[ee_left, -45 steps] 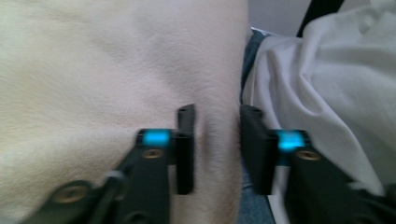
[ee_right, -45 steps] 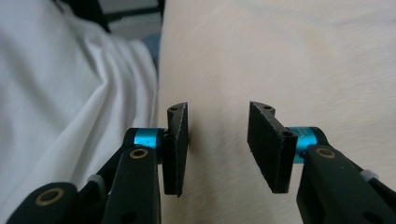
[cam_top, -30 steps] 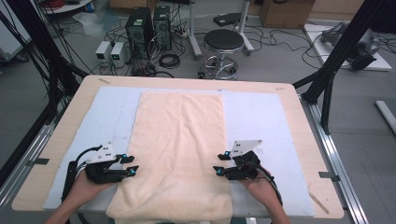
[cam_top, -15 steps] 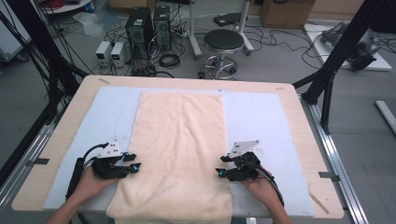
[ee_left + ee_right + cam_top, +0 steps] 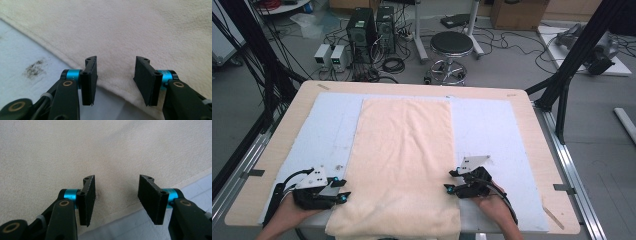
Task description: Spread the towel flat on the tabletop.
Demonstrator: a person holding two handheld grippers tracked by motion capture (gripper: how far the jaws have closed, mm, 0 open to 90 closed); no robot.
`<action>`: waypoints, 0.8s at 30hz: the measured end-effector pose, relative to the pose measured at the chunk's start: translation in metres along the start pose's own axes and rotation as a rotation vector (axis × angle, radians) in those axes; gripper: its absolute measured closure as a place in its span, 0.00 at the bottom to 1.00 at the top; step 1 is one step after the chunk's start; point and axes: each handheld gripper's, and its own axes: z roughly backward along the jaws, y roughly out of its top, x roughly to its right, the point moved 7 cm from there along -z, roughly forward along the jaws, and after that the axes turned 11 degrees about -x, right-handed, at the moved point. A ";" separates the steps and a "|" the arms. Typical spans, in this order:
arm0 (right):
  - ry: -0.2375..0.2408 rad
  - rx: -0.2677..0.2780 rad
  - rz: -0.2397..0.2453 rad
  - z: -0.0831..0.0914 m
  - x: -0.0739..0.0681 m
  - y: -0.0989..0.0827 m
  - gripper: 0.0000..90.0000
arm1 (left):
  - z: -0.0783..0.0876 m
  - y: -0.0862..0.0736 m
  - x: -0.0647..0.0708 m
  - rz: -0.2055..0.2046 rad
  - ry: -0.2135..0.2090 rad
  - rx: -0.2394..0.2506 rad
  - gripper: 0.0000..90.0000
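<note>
Towel [image 5: 404,160] lies flat mid-surface, reaching the near edge. Your left gripper [image 5: 343,192] and right gripper [image 5: 451,182] sit at its side hems near the near corners, both released, jaws apart, nothing clamped.

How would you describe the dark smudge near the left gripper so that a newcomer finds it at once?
Start at the pale blue mat that covers the wooden table, then go to the cream towel lying down its middle. In the left gripper view, the dark smudge sits on the mat just outside the towel's edge, the one greyish-black blotch on otherwise plain blue.
</note>
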 end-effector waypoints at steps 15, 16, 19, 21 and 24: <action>0.043 -0.003 0.050 -0.001 -0.013 0.002 0.51 | -0.013 0.015 0.019 -0.078 -0.073 -0.014 0.53; 0.042 0.001 0.056 -0.001 -0.012 0.002 0.51 | -0.014 0.011 0.018 -0.079 -0.068 -0.025 0.53; 0.048 0.018 0.036 0.000 -0.011 -0.001 0.48 | -0.010 0.010 0.015 -0.039 -0.085 0.009 0.52; 0.045 0.045 0.012 0.004 -0.008 0.000 0.46 | -0.009 0.014 0.010 -0.011 -0.078 0.039 0.50; 0.029 0.118 -0.021 0.014 -0.002 0.005 0.42 | -0.006 0.025 0.004 0.000 -0.061 0.077 0.47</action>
